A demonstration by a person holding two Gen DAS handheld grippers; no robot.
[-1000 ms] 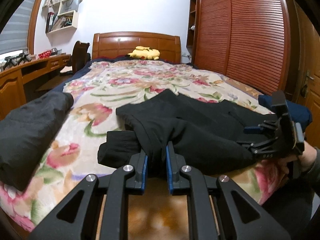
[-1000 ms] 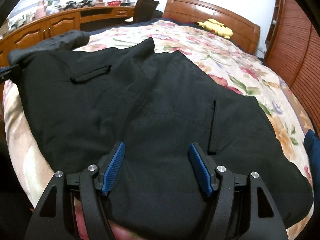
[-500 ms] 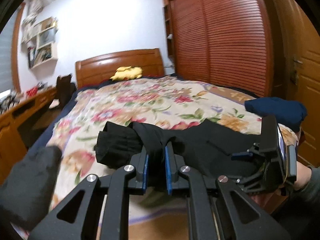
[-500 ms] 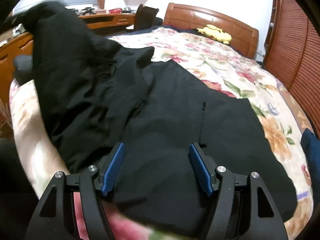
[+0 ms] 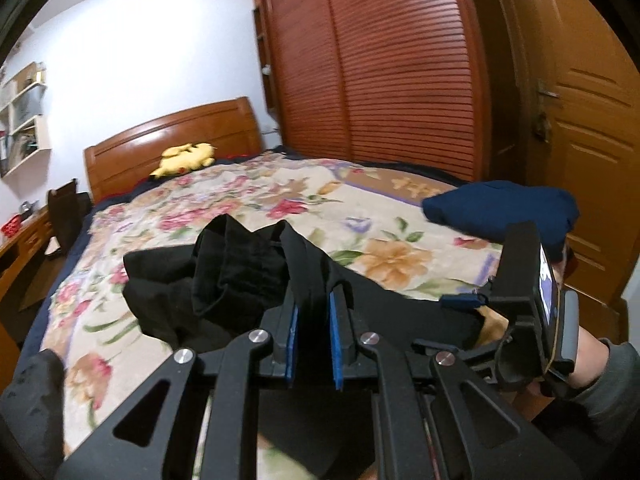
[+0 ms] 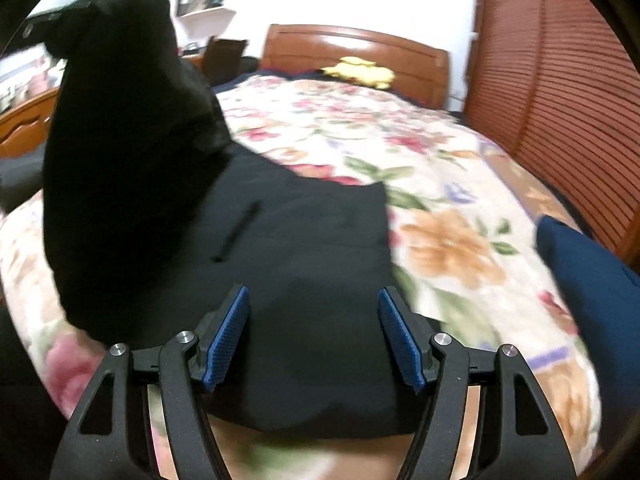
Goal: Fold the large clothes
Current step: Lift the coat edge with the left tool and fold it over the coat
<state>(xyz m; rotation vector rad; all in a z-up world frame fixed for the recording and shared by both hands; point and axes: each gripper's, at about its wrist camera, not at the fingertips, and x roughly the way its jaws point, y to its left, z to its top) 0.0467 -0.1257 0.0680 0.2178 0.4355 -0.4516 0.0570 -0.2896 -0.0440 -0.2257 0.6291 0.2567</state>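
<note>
a: holding the left gripper (image 5: 311, 336) pinched tight on a bunched edge of the black garment (image 6: 304, 280), i lift that side off the floral bedspread (image 5: 248, 216) so it can fold across.

b: and the rest?

a: flat on the bed's near end. my right gripper (image 6: 314, 336) hangs over it, jaws wide and gripping nothing, ready to steady the fold, i judge.

Both wrist views looked from the foot edge of the bed (image 5: 248, 184) toward its headboard (image 6: 352, 46); close above the black garment (image 6: 320, 240); both shared it.
</note>
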